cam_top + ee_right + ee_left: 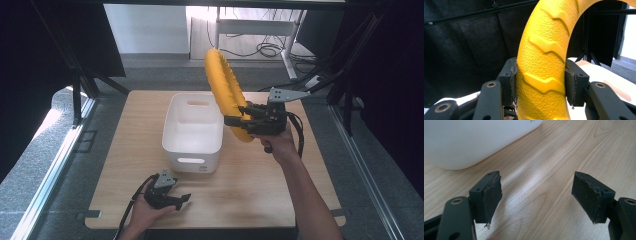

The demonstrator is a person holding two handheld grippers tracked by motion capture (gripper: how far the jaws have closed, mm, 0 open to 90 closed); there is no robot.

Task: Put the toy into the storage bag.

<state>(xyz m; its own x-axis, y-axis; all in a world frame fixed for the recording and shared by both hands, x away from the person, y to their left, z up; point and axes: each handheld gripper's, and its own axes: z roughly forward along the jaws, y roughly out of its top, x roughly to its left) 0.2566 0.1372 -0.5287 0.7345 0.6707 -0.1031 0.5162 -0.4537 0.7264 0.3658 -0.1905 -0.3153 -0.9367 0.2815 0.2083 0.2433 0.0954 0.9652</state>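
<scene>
A big yellow ring [226,90] with a rough, ridged surface stands upright in the air just right of a white bin [192,131]. My right gripper [240,117] is shut on the ring's lower part; in the right gripper view the yellow ring [544,67] is squeezed between both pads of my right gripper [539,83]. My left gripper [182,200] rests low on the wooden table [250,185] in front of the bin. In the left gripper view my left gripper [536,196] is open with bare wood between its pads, and the white bin's wall [469,142] curves at upper left.
The bin has cut-out handles and looks empty inside. Black frame posts and dark curtains stand on both sides of the table. A desk leg and cables [270,50] lie on the floor beyond the far edge.
</scene>
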